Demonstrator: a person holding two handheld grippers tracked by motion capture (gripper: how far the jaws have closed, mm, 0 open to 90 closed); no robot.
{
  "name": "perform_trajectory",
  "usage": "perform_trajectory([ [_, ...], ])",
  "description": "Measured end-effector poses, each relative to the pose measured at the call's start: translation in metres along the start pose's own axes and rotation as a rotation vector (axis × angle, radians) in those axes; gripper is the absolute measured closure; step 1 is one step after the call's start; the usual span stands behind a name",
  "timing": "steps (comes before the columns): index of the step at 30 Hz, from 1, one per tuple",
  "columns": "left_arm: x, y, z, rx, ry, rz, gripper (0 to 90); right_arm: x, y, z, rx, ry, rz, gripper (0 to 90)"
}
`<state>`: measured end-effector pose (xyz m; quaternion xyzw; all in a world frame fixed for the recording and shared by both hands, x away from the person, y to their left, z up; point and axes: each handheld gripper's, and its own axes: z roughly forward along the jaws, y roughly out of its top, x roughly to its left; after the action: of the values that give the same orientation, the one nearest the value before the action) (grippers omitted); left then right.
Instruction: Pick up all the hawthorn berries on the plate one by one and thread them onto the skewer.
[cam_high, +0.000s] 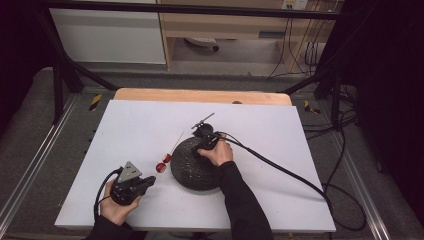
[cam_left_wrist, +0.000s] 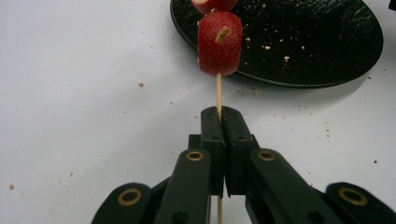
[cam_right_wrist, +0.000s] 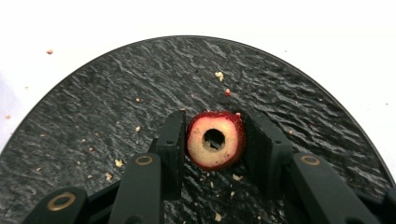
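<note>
A: High view, left first. Left gripper (cam_high: 150, 181) sits low on the white table (cam_high: 125, 125), in the person's left hand (cam_high: 117, 207). Its jaws are small and dark here; hard to read their gap.

B: Left gripper view settles it. Jaws pressed together on a thin wooden skewer (cam_left_wrist: 218, 95), pads tight either side. The stick runs up out of the jaws and passes below them off the bottom edge.

A: What's on the skewer?

B: 1 red fruit piece (cam_left_wrist: 220, 43), pierced through, with 1 more above it cut off by the top edge. Both hang over the near rim of the black plate (cam_left_wrist: 327, 42). Whether they touch the plate, can't tell.

A: From above, those pieces read as a red blur just left of the plate (cam_high: 192, 165), and the skewer's far end slants up and away over the table.

B: Right side now. Right hand (cam_high: 216, 152) lies over the plate's far part, hiding much of the right gripper (cam_high: 204, 133).

A: Right gripper view: jaws closed in on a cored red fruit slice (cam_right_wrist: 215, 139), 1 pad against each side. The slice stands on edge on the plate, hole facing the camera. Its lower rim is partly hidden by the jaws. Crumbs scattered on the plate.
</note>
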<state>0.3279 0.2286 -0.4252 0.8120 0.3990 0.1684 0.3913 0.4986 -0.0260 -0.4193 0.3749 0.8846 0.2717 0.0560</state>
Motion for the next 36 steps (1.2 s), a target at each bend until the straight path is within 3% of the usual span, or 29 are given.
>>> perform_trajectory([
  [5,-0.002,0.000,-0.001,-0.006,-0.001,0.004,88.2,0.003,0.000,-0.013,-0.039,0.011,0.009,61.4],
  [10,-0.004,0.001,-0.001,-0.010,-0.003,0.009,88.1,0.004,-0.006,-0.039,-0.131,0.056,0.044,61.5],
  [17,-0.011,0.001,0.001,-0.011,-0.023,0.014,88.2,-0.001,-0.035,-0.070,-0.278,0.128,0.111,61.6],
  [21,-0.015,0.001,0.001,-0.019,-0.047,0.007,88.3,-0.003,-0.057,-0.081,-0.400,0.183,0.162,61.6],
  [30,-0.027,0.003,0.005,-0.026,-0.097,-0.012,88.3,-0.013,-0.094,-0.090,-0.670,0.276,0.309,61.6],
  [36,-0.036,0.005,0.007,-0.037,-0.125,-0.021,88.4,-0.017,-0.108,-0.087,-0.776,0.294,0.355,61.7],
])
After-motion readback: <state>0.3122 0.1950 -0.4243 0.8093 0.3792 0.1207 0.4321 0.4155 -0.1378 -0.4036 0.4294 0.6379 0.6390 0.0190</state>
